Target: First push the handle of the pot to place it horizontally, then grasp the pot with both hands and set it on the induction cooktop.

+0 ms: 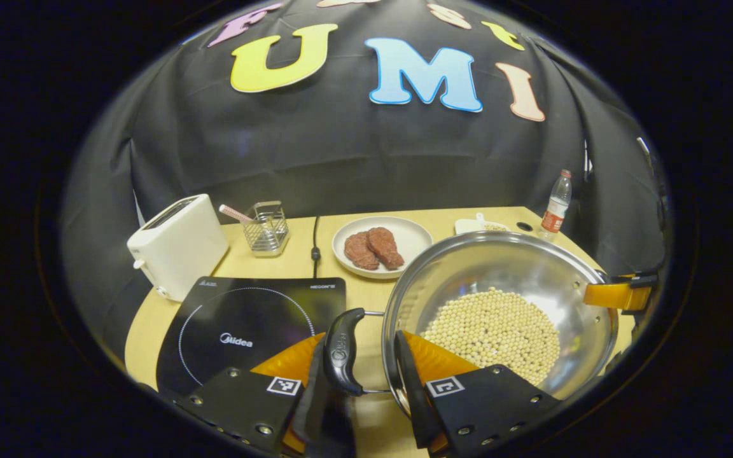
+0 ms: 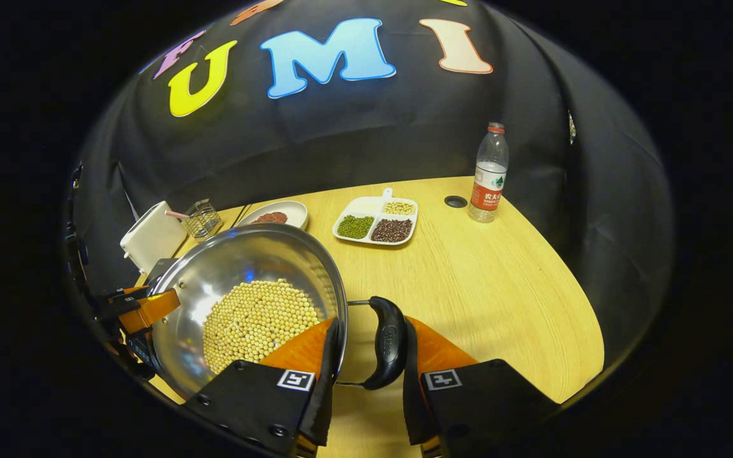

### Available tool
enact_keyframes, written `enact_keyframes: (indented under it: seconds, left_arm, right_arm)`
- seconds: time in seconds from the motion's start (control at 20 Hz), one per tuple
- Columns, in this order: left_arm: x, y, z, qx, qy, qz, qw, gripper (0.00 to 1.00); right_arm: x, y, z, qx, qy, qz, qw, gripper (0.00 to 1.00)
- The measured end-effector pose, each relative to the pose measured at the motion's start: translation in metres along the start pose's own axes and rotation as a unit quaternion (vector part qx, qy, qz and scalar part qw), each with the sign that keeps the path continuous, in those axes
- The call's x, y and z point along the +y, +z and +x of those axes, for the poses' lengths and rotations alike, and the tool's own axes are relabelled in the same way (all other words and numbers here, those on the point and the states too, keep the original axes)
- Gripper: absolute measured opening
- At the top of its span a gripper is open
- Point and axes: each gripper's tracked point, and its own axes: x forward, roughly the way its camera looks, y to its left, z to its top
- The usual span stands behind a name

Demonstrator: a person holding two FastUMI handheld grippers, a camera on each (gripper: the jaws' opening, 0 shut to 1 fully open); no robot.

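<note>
A steel pot [image 1: 500, 267] holding soybeans [image 1: 494, 331] sits just right of the black induction cooktop [image 1: 245, 324]. My left gripper [image 1: 361, 348] is shut across the pot's near black loop handle [image 1: 344, 350], with one finger outside the grip and the other at the rim. In the right gripper view the pot [image 2: 239, 261] lies to the left. There my right gripper [image 2: 371, 337] is shut the same way across the opposite handle [image 2: 389, 346]. Each gripper appears at the pot's far side in the other view: the right gripper [image 1: 621, 296] and the left gripper [image 2: 144, 308]. Whether the pot touches the table I cannot tell.
Behind the cooktop stand a white toaster [image 1: 179, 245] and a wire holder [image 1: 266, 228]. A plate of meat [image 1: 382, 247] lies behind the pot. A divided dish of beans [image 2: 376, 221] and a water bottle [image 2: 487, 175] stand farther back on the wooden table [image 2: 500, 305].
</note>
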Motion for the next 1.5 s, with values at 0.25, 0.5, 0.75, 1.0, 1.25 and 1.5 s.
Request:
enact_keyframes:
  seconds: [0.25,0.5,0.75,1.0,1.25,1.5]
  left_arm:
    - [0.034,0.003,-0.007,-0.003,-0.003,-0.003,1.0,0.56]
    - [0.071,0.003,-0.011,0.002,-0.002,-0.008,1.0,0.56]
    - [0.108,0.002,-0.009,0.002,0.006,-0.011,1.0,0.56]
    - [0.147,0.0,-0.005,0.006,0.015,-0.015,1.0,0.56]
    - [0.182,-0.002,-0.002,0.006,0.024,-0.021,0.999,0.56]
    - [0.217,-0.008,0.001,0.012,0.032,-0.02,0.999,0.56]
  right_arm:
    - [0.031,0.002,-0.006,-0.006,-0.003,-0.001,1.0,0.48]
    - [0.065,0.004,-0.005,-0.006,-0.003,-0.004,1.0,0.48]
    - [0.099,0.005,0.003,-0.003,0.004,-0.007,1.0,0.48]
    - [0.134,0.006,0.015,0.003,0.013,-0.007,1.0,0.48]
    - [0.164,0.008,0.025,0.006,0.02,-0.012,1.0,0.45]
    - [0.196,0.004,0.037,0.014,0.031,-0.012,0.999,0.48]
